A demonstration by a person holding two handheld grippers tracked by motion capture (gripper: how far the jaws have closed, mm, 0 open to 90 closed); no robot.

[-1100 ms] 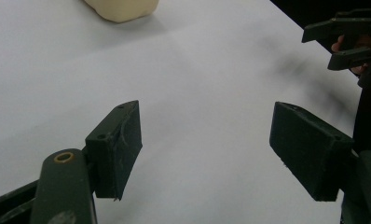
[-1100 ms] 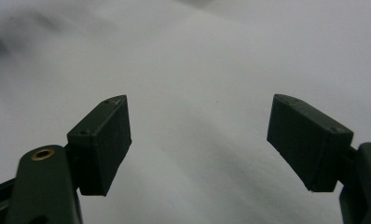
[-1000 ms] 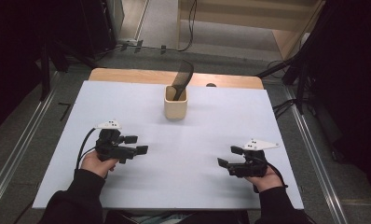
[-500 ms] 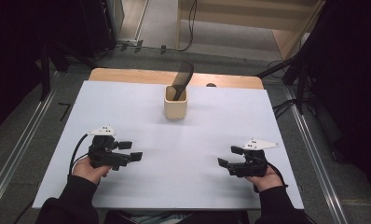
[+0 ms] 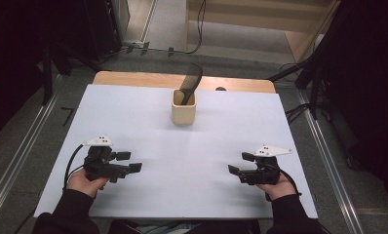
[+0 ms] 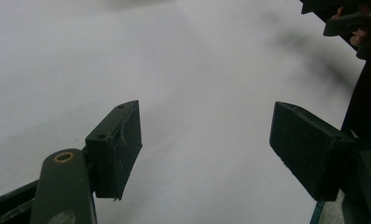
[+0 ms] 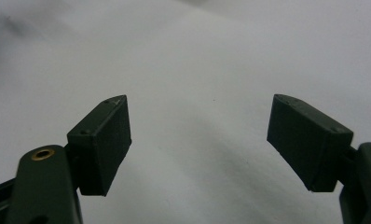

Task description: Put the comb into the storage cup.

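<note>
A pale wooden cup (image 5: pixel 183 108) stands upright at the far middle of the white tabletop (image 5: pixel 133 117), with a dark spatula (image 5: pixel 188 84) leaning out of it toward the far edge. These are the nearest things to either hand, and both hands are well apart from the cup. The left gripper (image 5: pixel 127 162) rests low on the tabletop on the near left side of the cup, the right gripper (image 5: pixel 238 164) on its near right, each pointing inward toward the other. Both sets of jaws stand wide open and hold nothing; each gripper view shows bare white surface between them. This looks like a resting pose, with no grasp started. A next move would likely need one gripper to travel forward to the cup and line its open jaws around the spatula's handle or the cup's wall.
</note>
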